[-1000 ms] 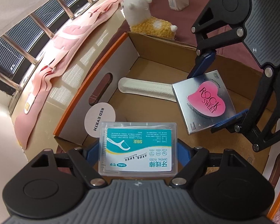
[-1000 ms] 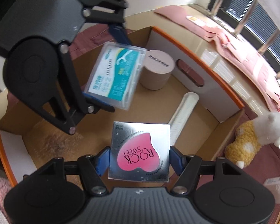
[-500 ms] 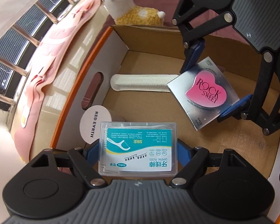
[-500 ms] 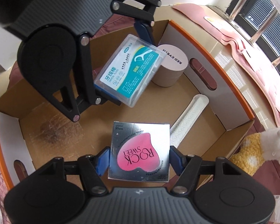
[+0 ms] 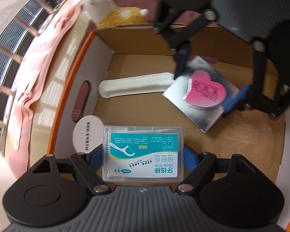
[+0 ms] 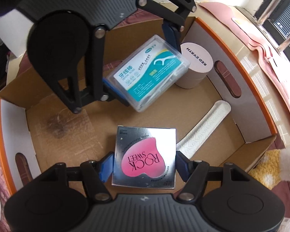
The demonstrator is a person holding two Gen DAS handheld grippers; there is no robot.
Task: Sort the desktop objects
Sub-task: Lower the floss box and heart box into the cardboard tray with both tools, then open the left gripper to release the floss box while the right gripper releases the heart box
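- Cardboard box with orange rim and cut-out handles is serving as landmark; both grippers are hanging above its open floor.
- Left gripper is pinching a clear, hard plastic floss case by its short ends, long axis lying across the fingers, just beside the round pink tin near the box's side wall.
- Right gripper is clamping a glossy silver square packet with a pink heart label, flat face up, over the box's middle.
- White embossed strip is lying flat on the box floor, just beside the packet.
- Fluffy toy is sitting outside the box's far wall.
- Judgement: each item is hanging directly over bare floor, so lowering and releasing looks likely.
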